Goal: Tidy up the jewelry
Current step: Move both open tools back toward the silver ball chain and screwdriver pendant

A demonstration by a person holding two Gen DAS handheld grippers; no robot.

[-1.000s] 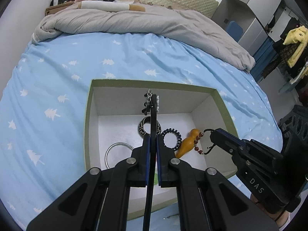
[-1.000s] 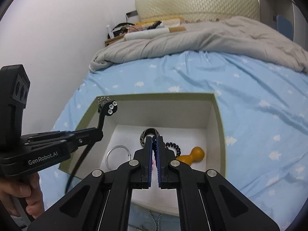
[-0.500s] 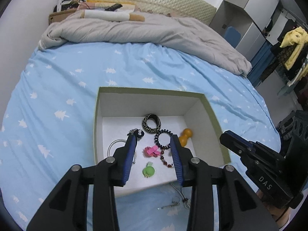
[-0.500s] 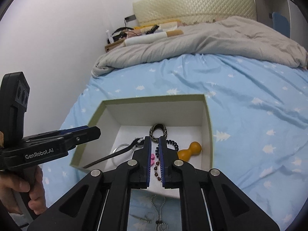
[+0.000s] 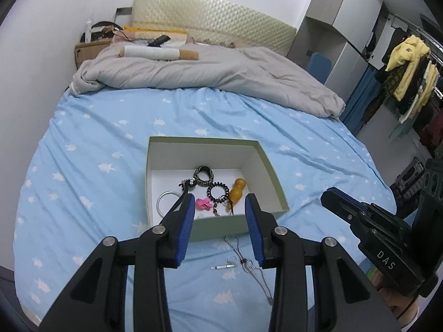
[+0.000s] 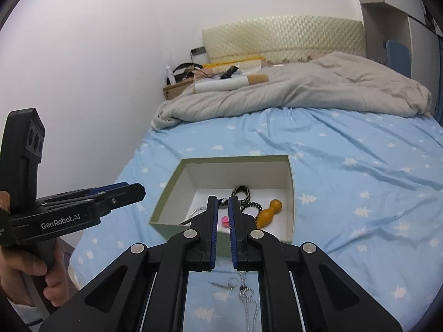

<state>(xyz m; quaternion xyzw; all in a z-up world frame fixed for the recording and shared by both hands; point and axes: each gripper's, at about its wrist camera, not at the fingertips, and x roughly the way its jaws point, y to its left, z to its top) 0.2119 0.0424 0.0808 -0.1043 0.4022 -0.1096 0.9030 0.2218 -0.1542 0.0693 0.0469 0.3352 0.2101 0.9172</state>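
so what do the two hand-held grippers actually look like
Both are matte black with angular linkage arms, silver pivot screws and blue ribbed finger pads. The left hand-held gripper reads "GenRobot.AI" in white on its side; the right hand-held gripper reads "DAS". No cables or sleeves show.

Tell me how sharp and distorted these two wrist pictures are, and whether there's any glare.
Left wrist view: strong fisheye bending, dark vignette corners, the box sharp, no glare. Right wrist view: same curvature, soft even light, the silver chain slightly soft between the fingers.
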